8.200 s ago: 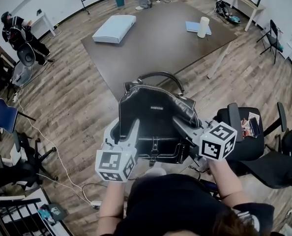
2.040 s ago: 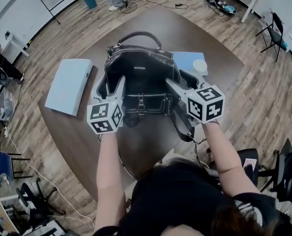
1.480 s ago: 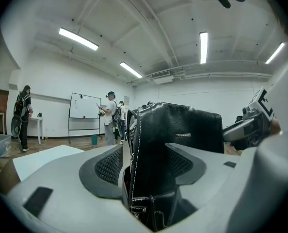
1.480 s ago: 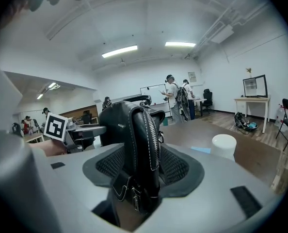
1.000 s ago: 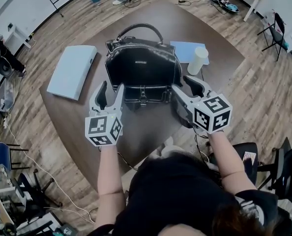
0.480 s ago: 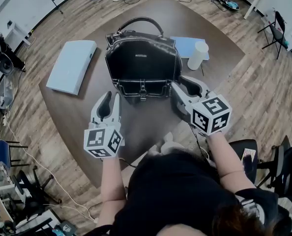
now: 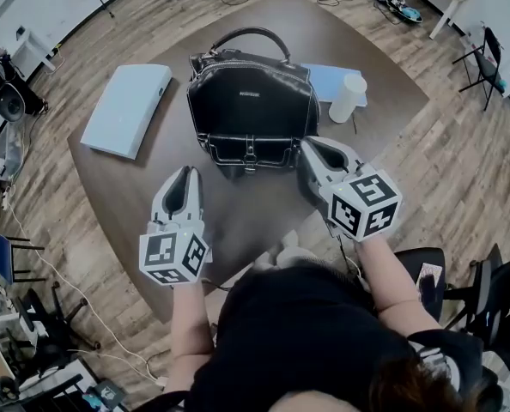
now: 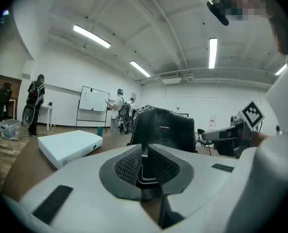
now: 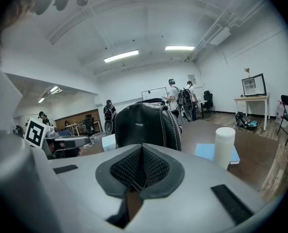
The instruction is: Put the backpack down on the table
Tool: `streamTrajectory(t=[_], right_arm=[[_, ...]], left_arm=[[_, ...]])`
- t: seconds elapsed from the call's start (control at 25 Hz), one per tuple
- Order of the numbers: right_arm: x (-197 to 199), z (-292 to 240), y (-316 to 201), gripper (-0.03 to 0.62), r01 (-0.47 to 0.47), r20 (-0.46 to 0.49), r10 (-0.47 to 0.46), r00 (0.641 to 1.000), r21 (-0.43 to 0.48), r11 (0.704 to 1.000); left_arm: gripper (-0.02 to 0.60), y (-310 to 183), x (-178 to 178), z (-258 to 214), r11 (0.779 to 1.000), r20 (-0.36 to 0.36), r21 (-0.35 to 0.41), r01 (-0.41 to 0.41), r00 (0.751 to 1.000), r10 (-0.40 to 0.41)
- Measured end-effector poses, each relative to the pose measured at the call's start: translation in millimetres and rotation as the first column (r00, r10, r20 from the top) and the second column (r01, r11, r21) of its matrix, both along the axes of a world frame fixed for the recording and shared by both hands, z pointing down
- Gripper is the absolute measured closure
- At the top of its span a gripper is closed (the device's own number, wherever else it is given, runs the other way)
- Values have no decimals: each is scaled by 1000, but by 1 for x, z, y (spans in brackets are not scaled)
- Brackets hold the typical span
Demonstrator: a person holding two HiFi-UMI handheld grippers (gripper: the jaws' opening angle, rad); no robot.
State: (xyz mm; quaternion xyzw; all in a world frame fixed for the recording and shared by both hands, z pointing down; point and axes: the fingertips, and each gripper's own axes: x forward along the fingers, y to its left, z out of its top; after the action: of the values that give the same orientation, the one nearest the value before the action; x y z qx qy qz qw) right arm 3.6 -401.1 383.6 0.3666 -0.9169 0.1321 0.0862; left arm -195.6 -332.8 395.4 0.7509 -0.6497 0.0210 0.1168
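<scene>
The black leather backpack [image 7: 251, 110] stands upright on the brown table [image 7: 264, 209], handle up, with no gripper touching it. My left gripper [image 7: 179, 176] hangs over the table's near left, short of the backpack [image 8: 166, 130]. Its jaws are closing, almost together, with nothing between them. My right gripper [image 7: 311, 147] sits just off the backpack's near right corner, shut and empty. The backpack [image 9: 141, 125] fills the middle of the right gripper view, beyond the closed pads.
A flat white box [image 7: 128, 110] lies on the table left of the backpack. A blue folder [image 7: 328, 80] and a white cylinder [image 7: 348, 98] are behind it on the right. Office chairs [image 7: 495, 299] stand on the wood floor at right. People stand far off.
Both grippers let go of the backpack, drew back toward me and closed their jaws. The left one moved back farther. The backpack stays standing on the table.
</scene>
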Motion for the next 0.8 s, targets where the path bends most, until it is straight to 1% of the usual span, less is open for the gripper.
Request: streamTrajectory(t=[0.24,0.44,0.8], right_arm=[[-4,0,2,576,9,-3,-9,1000,-5,1000],[-5,0,1,576,14,12,-14,1000,-13,1000],[-7,-4,1,577,30,12,-30,999,-9,1000]], left_arm=[[531,5,-4,-4,1000,-11,-9,23,1000,-24],[532,4,-6,0,999,9,-24,33,999,-33],[534,3,-6,3,999,19,-38,36,999,-35]])
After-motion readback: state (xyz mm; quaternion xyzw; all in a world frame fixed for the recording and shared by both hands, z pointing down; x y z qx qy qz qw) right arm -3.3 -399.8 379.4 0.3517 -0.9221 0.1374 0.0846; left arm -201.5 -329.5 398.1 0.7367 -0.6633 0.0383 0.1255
